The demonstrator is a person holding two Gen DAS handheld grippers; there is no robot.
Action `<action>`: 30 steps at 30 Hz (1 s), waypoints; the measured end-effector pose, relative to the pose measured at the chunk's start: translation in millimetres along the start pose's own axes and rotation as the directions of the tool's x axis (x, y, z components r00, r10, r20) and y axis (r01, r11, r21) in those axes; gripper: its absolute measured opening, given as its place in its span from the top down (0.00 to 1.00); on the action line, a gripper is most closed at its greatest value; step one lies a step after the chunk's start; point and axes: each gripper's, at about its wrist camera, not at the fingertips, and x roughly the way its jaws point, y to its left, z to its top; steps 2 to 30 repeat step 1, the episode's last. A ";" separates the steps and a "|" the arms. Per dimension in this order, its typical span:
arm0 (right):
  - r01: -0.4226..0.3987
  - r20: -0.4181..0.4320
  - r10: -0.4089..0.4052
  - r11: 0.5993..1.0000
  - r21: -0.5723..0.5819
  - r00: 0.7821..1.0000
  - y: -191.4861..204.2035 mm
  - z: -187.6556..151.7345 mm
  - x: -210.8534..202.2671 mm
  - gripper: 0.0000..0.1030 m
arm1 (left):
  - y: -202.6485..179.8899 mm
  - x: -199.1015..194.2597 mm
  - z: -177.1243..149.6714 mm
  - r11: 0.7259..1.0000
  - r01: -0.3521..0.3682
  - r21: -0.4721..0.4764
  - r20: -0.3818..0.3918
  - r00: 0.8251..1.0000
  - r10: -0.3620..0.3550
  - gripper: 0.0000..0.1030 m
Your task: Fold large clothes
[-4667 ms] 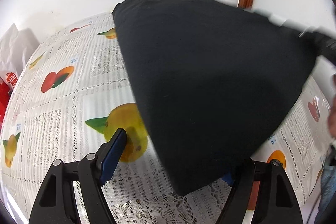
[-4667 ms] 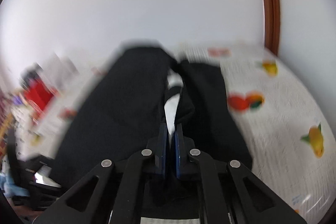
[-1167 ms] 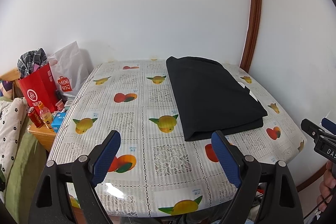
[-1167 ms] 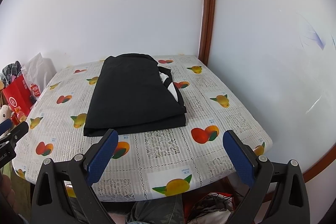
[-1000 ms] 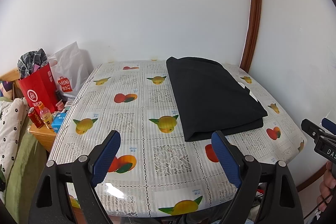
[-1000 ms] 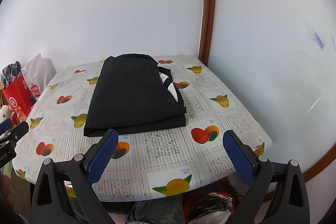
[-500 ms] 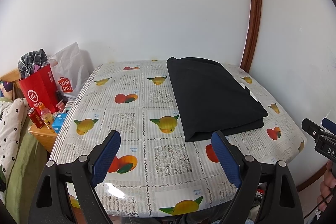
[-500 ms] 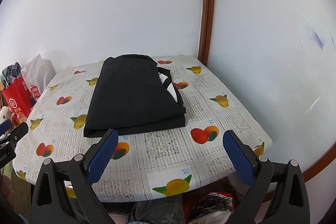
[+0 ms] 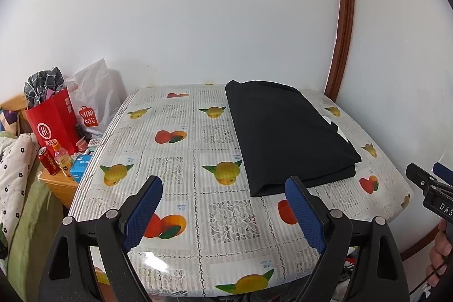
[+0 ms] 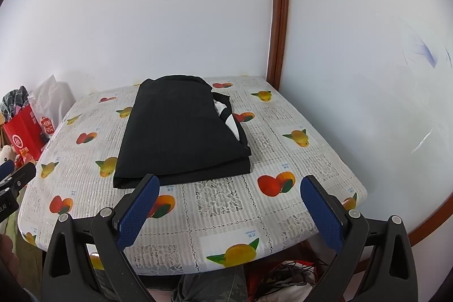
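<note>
- You're looking at one black garment [image 9: 286,132], lying folded into a flat rectangle on the far right part of the bench [image 9: 175,217], close to the wall corner.
- You're holding the left tool [image 9: 223,210] wide open with nothing between its blue pads, hovering over the near edge, well short of the cloth.
- You're holding the right tool [image 10: 229,205] just as wide, empty too, near the garment's front corner but not touching it.
- This fabric is looking soft, limp and light: it'll be drooping wherever you lift it, and the layers are likely to slide apart on that glossy fruit-print cover.
- If you're taking hold again, I'd be pinching the doubled near edge [image 10: 181,177] at both corners, catching every layer together.
- A white patch [image 10: 230,122] is peeking out on the right side, so that edge is looking looser.
- Counting up: one garment, two tools, one bench; off to the left, one red bag [image 9: 53,120] and one white bag [image 9: 93,101].
</note>
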 end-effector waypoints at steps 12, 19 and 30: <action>-0.001 0.000 0.001 1.000 0.002 1.000 0.4 0.7 0.7 0.04 | -0.5 2.0 0.6 1.000 0.005 0.007 -0.001 1.000 -0.005 0.15; -0.001 0.000 0.001 1.000 0.002 1.000 0.4 0.7 0.7 0.04 | -0.5 2.0 0.6 1.000 0.005 0.007 -0.001 1.000 -0.005 0.15; -0.001 0.000 0.001 1.000 0.002 1.000 0.4 0.7 0.7 0.04 | -0.5 2.0 0.6 1.000 0.005 0.007 -0.001 1.000 -0.005 0.15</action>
